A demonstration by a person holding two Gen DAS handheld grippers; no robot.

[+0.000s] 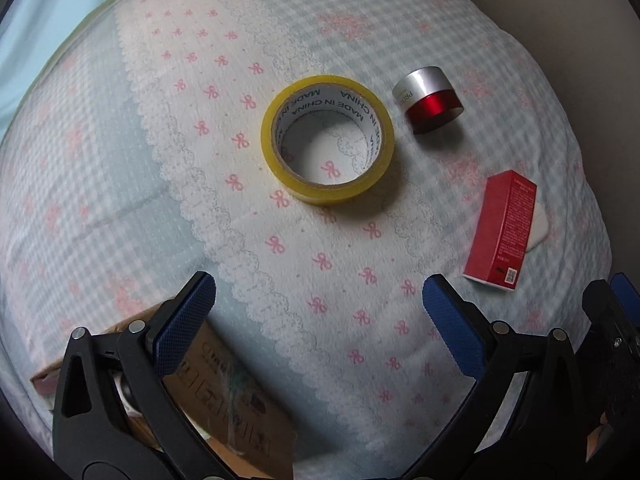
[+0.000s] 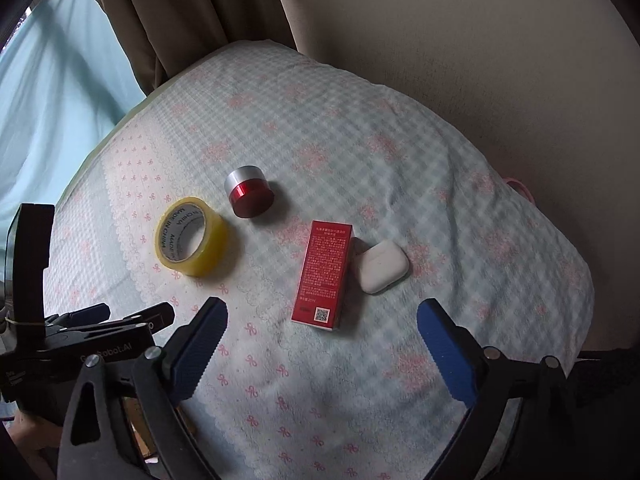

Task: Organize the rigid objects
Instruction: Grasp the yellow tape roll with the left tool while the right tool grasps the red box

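A yellow tape roll (image 1: 328, 140) lies flat on the cloth-covered surface, also in the right wrist view (image 2: 192, 237). A red jar with a silver lid (image 1: 429, 98) (image 2: 249, 196) lies beside it. A red box (image 1: 502, 230) (image 2: 325, 274) lies flat with a white earbud case (image 2: 380, 266) touching its right side. My left gripper (image 1: 318, 300) is open and empty, hovering short of the tape. My right gripper (image 2: 322, 320) is open and empty, just short of the red box.
A brown cardboard box (image 1: 228, 392) sits under my left gripper at the near left. The surface is a checked cloth with pink bows (image 2: 360, 152). A brown curtain (image 2: 180, 8) and a beige wall (image 2: 480, 40) stand behind. The left gripper's body (image 2: 80, 332) shows at the left.
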